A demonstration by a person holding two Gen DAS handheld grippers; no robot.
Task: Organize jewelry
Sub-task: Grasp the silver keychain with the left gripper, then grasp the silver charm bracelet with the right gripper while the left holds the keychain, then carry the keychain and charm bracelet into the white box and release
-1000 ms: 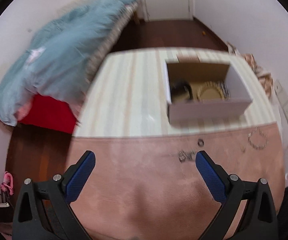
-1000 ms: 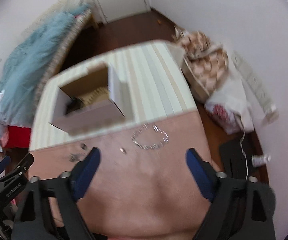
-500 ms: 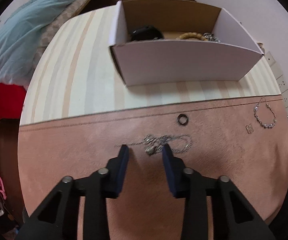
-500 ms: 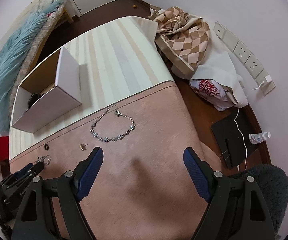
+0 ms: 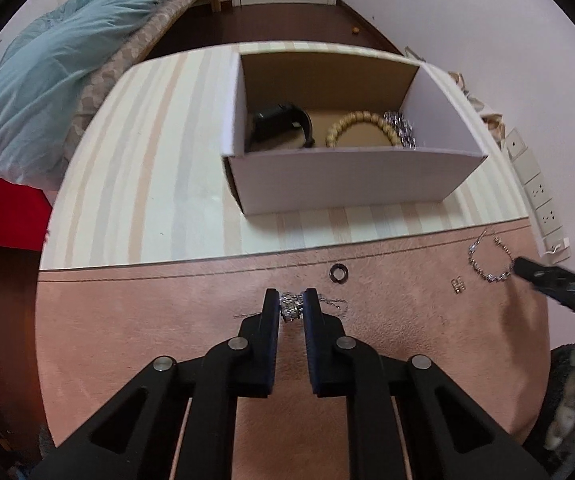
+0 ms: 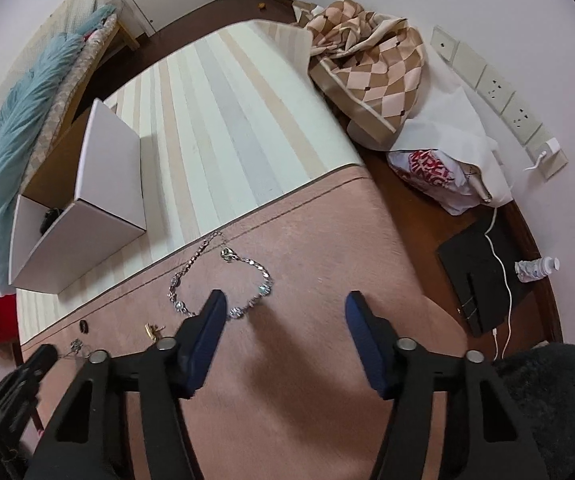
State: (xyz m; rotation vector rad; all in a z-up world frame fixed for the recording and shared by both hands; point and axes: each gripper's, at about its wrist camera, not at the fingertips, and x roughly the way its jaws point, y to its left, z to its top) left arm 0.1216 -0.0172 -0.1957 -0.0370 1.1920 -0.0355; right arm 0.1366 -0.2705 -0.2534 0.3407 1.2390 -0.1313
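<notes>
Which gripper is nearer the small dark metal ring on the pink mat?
Left. The left gripper sits just in front of the ring; the right gripper is over by the silver link bracelet.

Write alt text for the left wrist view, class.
The left tool has just closed on a tangled silver necklace lying on the pink mat. Beyond stand a ring and an open white box holding jewelry; a silver bracelet lies right.

White box, striped tablecloth, pink mat, teal blanket.
</notes>
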